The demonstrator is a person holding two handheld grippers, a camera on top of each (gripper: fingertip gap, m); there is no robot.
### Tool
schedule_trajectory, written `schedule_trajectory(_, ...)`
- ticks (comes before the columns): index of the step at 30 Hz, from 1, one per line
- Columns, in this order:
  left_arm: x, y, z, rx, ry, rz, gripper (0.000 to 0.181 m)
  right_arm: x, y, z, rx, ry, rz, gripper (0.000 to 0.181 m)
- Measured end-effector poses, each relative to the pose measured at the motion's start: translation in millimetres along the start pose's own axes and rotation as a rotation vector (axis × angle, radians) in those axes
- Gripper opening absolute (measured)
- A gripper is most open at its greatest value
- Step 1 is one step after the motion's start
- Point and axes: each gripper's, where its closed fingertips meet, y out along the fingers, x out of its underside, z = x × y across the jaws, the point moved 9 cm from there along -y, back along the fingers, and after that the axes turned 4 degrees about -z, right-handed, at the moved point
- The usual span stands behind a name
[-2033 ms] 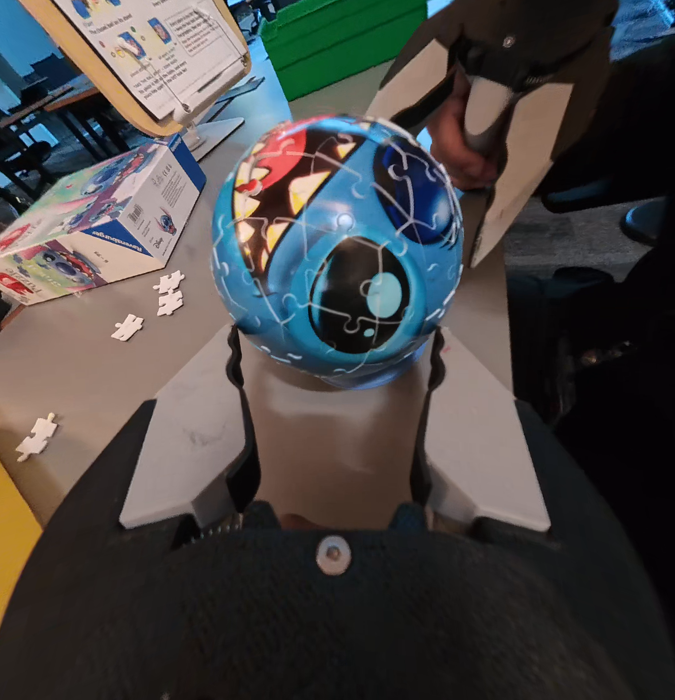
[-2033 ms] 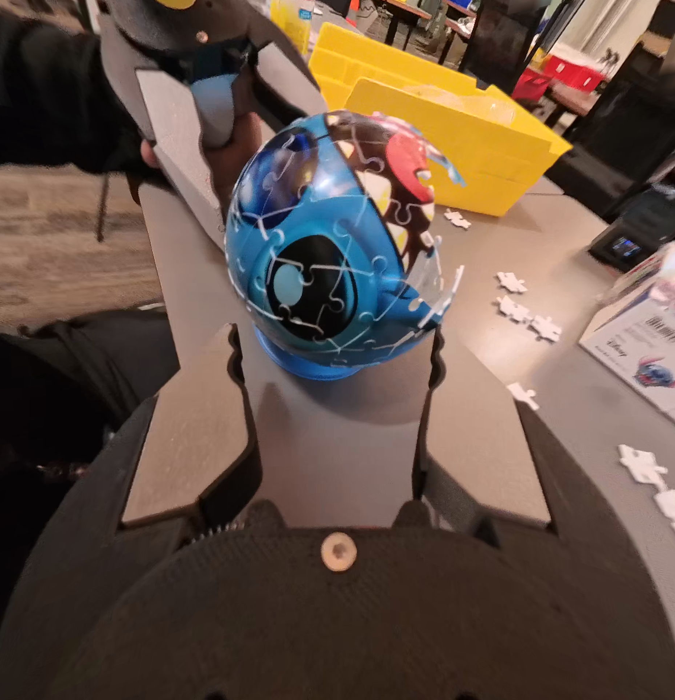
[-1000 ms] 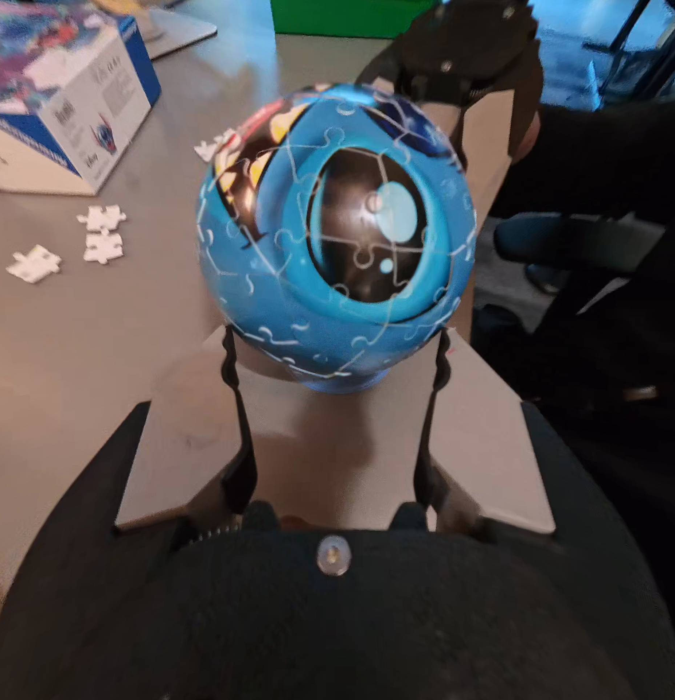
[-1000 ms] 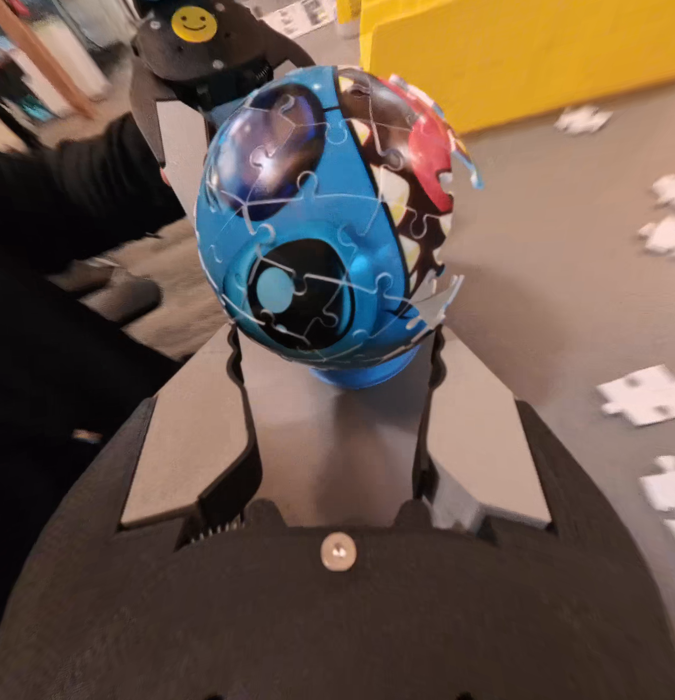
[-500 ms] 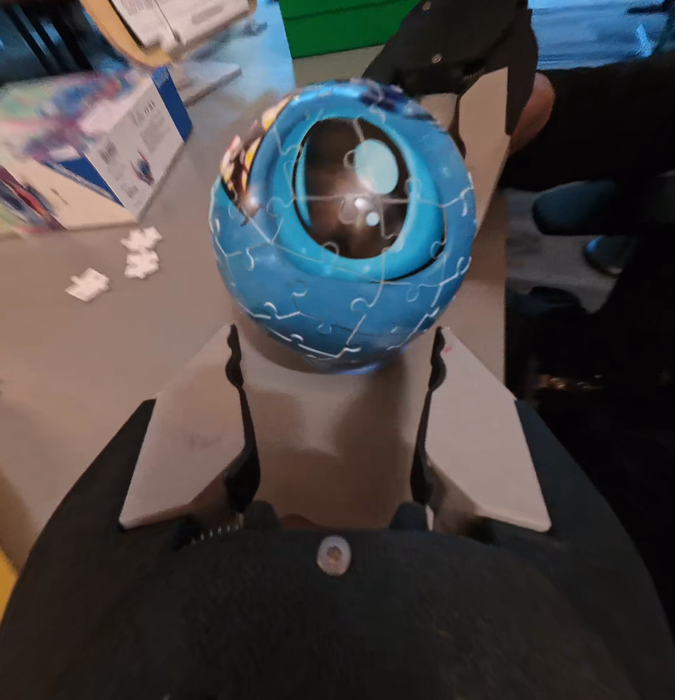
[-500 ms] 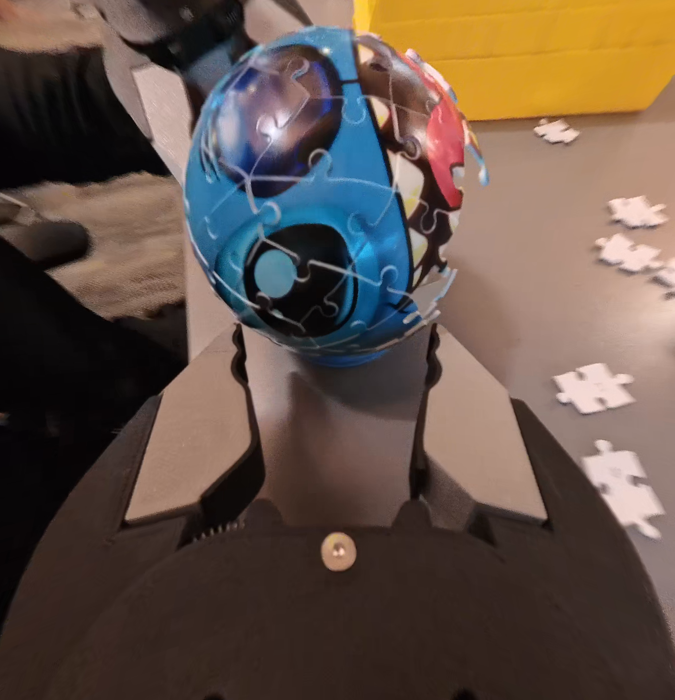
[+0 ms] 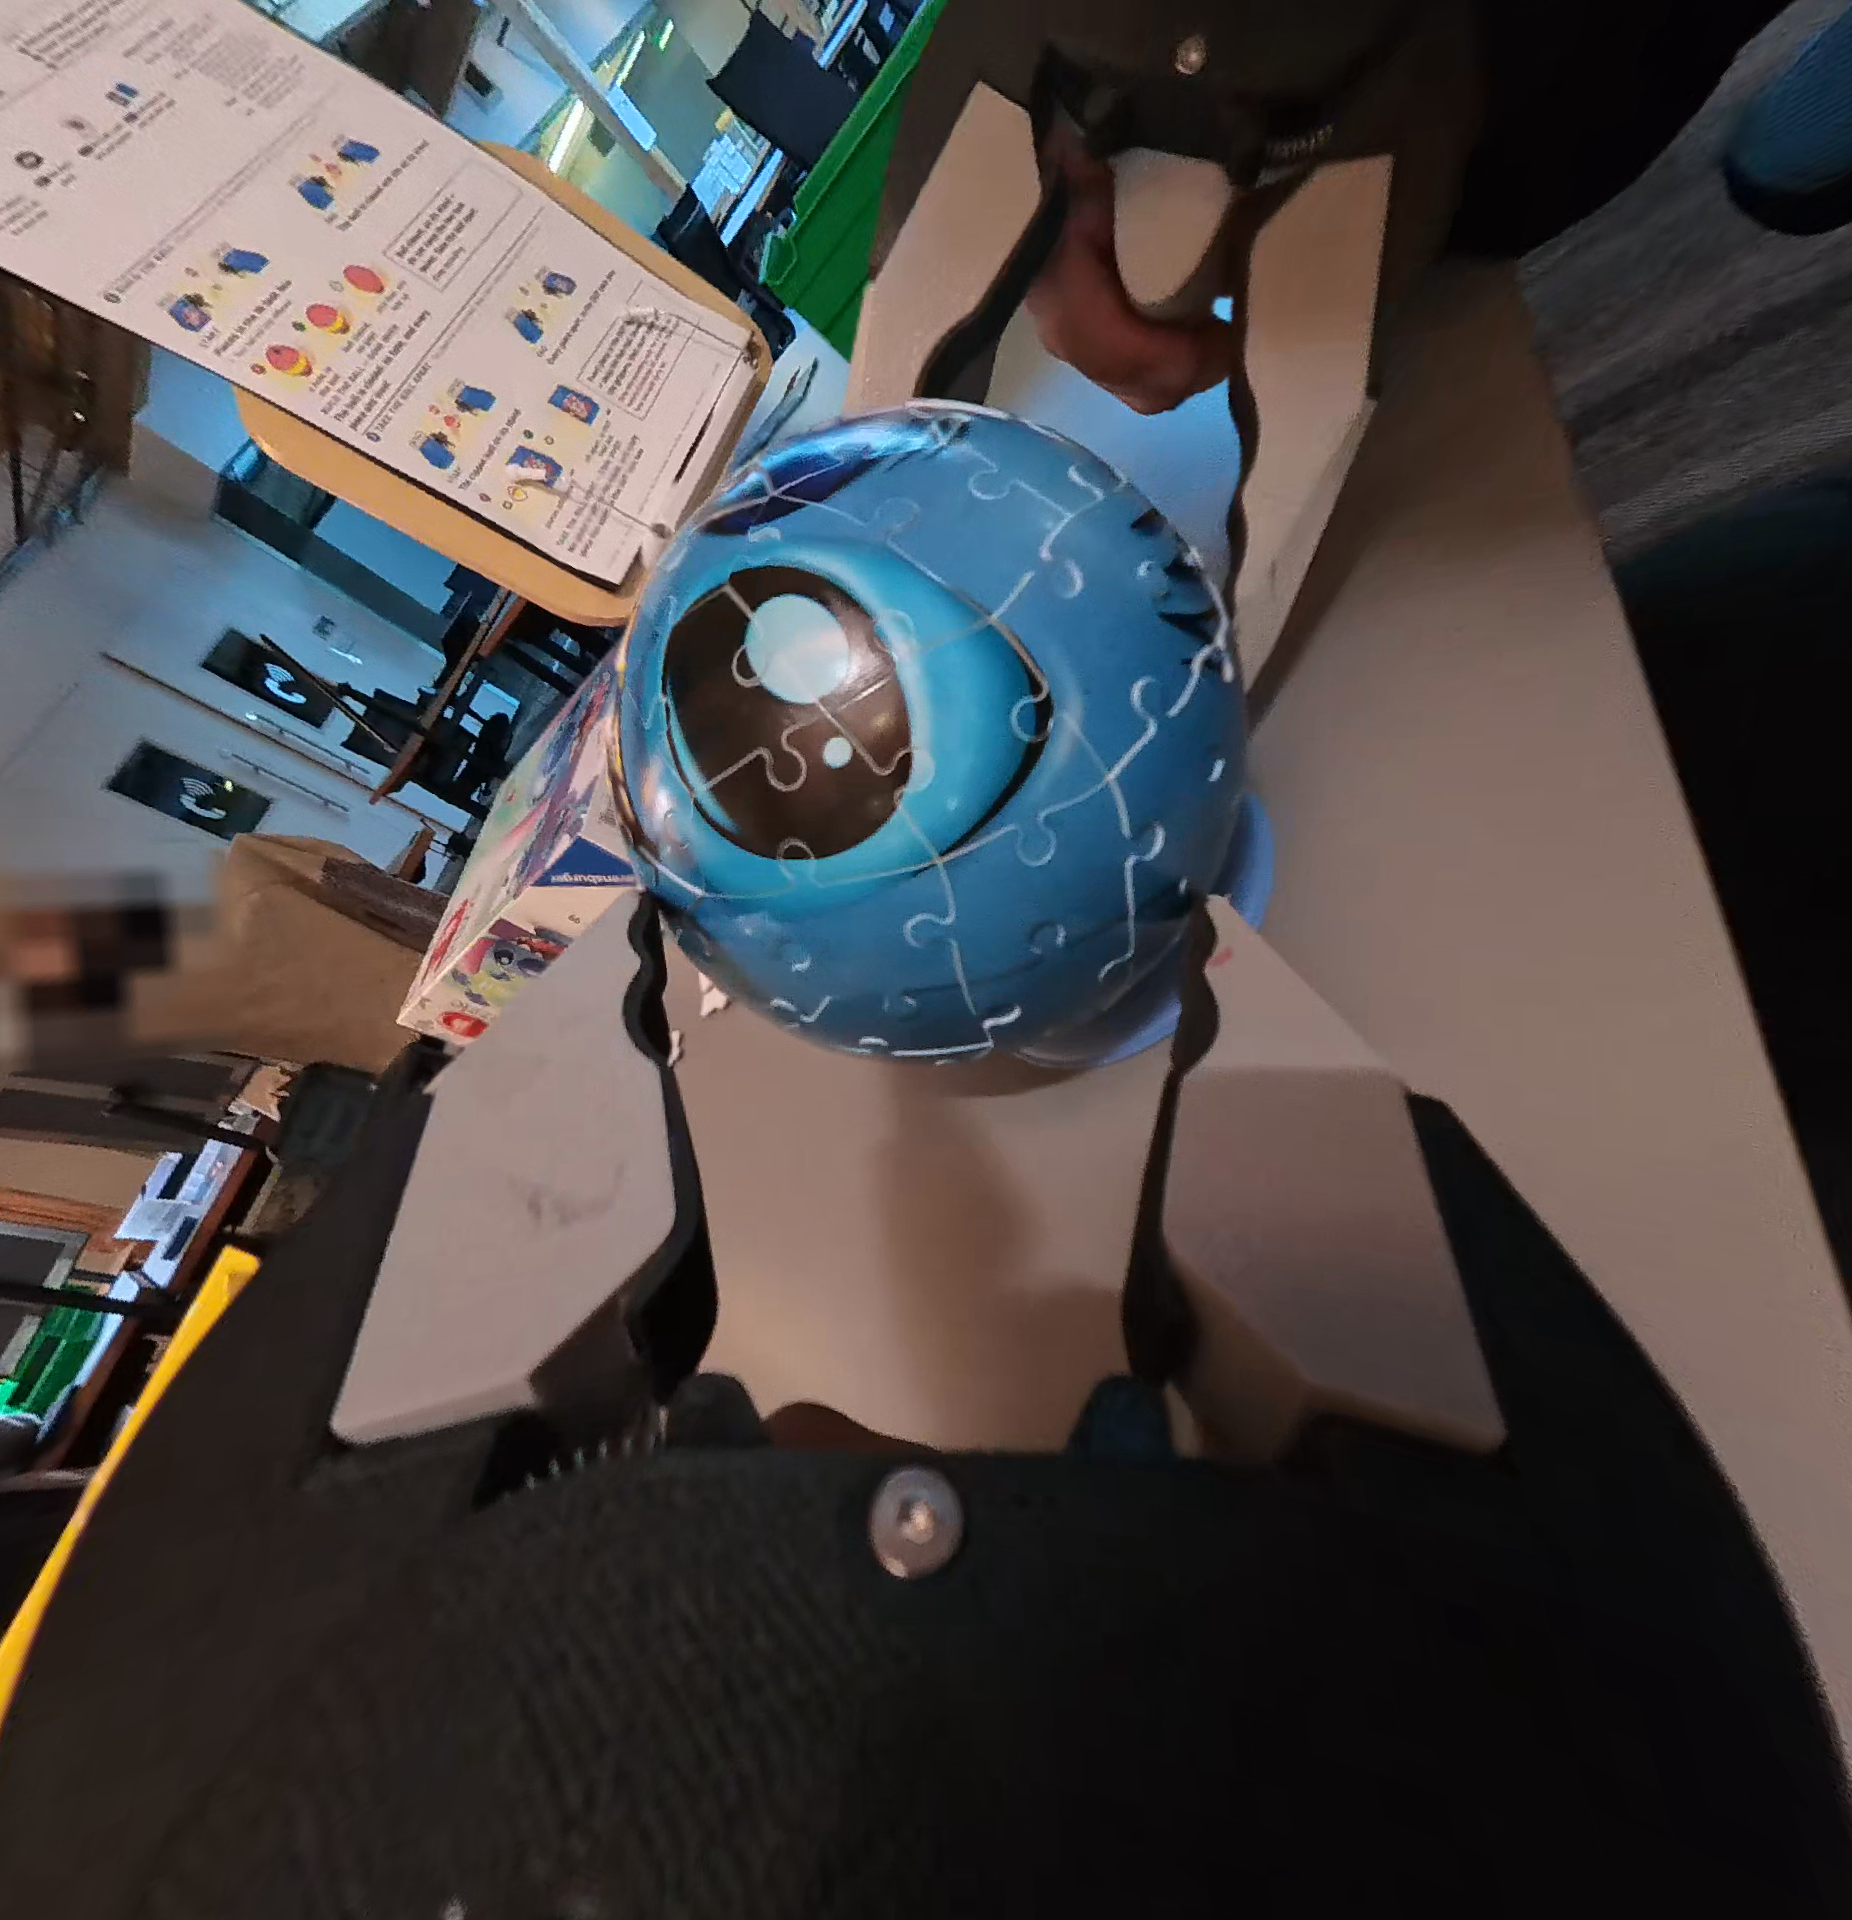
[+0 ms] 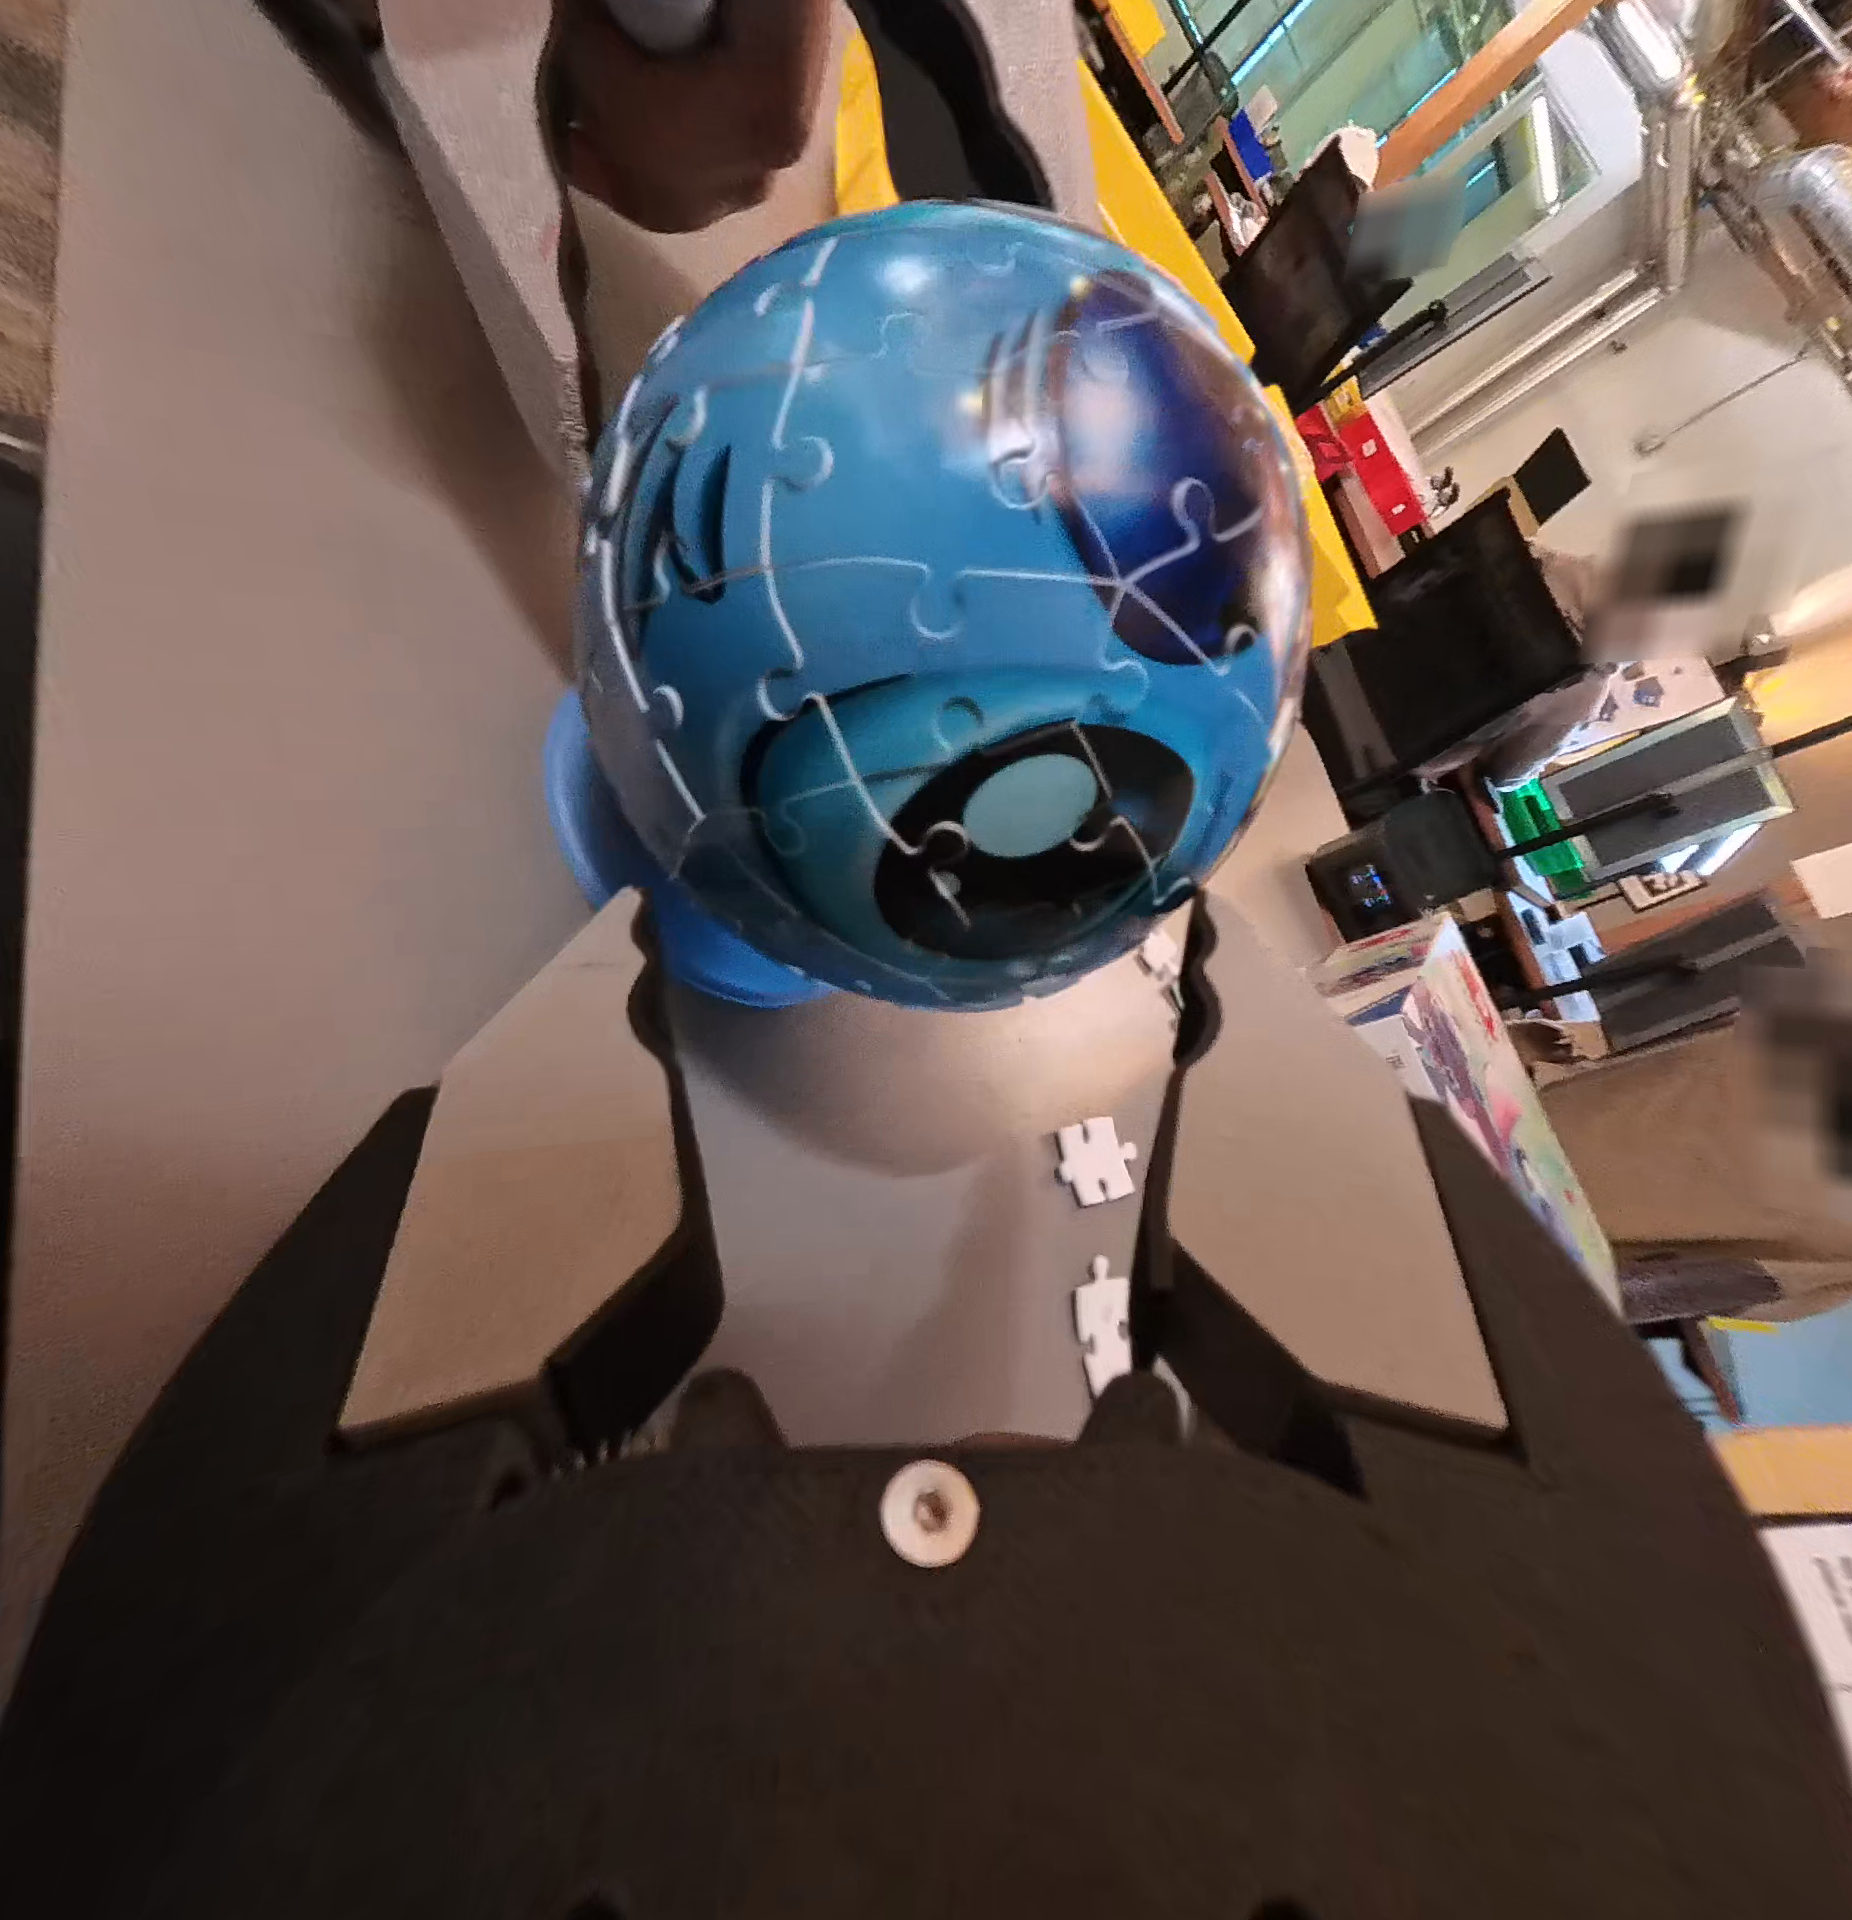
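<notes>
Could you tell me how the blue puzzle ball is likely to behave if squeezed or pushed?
The puzzle ball is probably fragile: its shell is interlocked pieces with visible seams. Being round, it would likely roll if pushed off its blue stand. Its glossy surface may slip in the grippers.

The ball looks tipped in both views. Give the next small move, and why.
Probably roll both grippers level, together. The ball is pinched between the left gripper and the right gripper, and its stand points sideways rather than at the table, so a slip seems likelier while tilted.
</notes>
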Motion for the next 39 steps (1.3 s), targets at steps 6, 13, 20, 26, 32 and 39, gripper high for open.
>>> schedule_trajectory(6,-8.4,-3.1,-26.8,0.153,-0.328,0.03,0.098,-3.4,2.7,34.4,-0.332,0.381,0.02,0.094)
schedule_trajectory(13,-2.4,17.0,-69.7,0.417,-0.942,-0.062,0.098,15.4,23.9,73.0,-0.843,0.881,-0.131,0.095)
schedule_trajectory(20,12.7,31.2,-73.4,0.487,-1.225,-0.103,0.097,33.8,35.1,79.6,-1.019,1.151,-0.147,0.094)
schedule_trajectory(26,21.1,29.5,-69.3,0.502,-1.295,-0.096,0.094,38.0,33.0,78.3,-1.011,1.199,-0.108,0.091)
schedule_trajectory(32,5.6,22.1,-68.9,0.45,-1.163,-0.067,0.087,21.8,19.5,71.6,-0.86,1.025,-0.083,0.096)
schedule_trajectory(39,-3.1,0.8,-48.8,0.29,-0.805,0.064,0.077,-0.5,3.7,37.8,-0.468,0.702,0.006,0.099)
